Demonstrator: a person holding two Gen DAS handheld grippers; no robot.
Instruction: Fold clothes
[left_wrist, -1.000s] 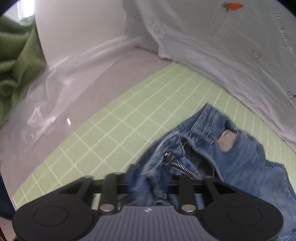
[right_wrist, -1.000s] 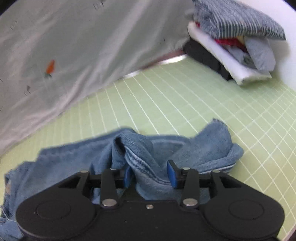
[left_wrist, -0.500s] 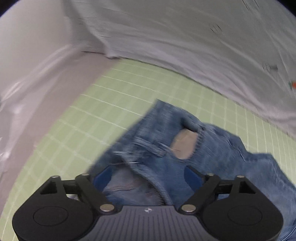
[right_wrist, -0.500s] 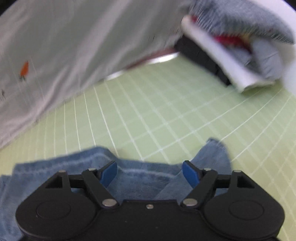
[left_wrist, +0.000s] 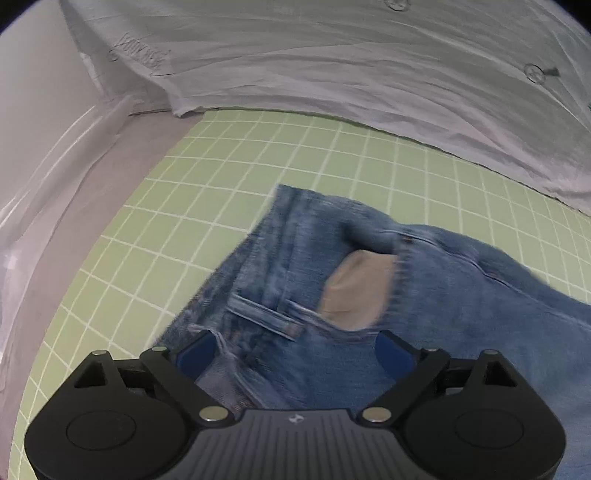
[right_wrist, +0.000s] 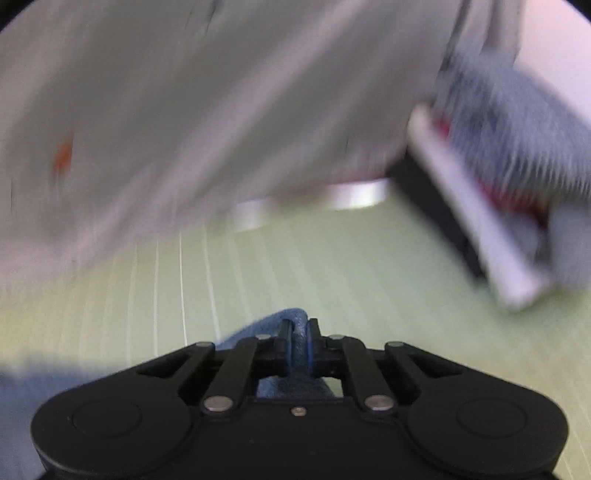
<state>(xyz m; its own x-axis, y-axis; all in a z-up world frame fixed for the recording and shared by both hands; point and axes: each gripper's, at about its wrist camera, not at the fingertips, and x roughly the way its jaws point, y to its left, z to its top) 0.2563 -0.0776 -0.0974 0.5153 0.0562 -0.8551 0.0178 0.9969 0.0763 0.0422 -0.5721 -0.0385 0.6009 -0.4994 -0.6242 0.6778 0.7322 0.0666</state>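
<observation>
Your left gripper (left_wrist: 295, 349) hangs over the waistband end of the denim shorts (left_wrist: 369, 288), its blue-padded fingers (left_wrist: 393, 354) spread wide with nothing pinched between them. The shorts lie spread on the green grid mat (left_wrist: 184, 206), waistband corner pointing toward the mat's far edge, a belt loop (left_wrist: 264, 314) just ahead of the left finger and a tan pocket lining (left_wrist: 356, 291) showing beside the side seam. Left of the mat you see bare grey desk (left_wrist: 122, 173) and crinkled clear plastic sheet (left_wrist: 48, 177). A pale grey sheet (left_wrist: 351, 62) hangs along the mat's far edge.

Your right gripper (right_wrist: 298, 332) has its jaws drawn together on a fold of the shorts' blue fabric (right_wrist: 291, 317), which pokes up between the fingers. This view is heavily blurred. At the mat's far right corner sits a stack of folded clothes (right_wrist: 498, 177), striped grey on top.
</observation>
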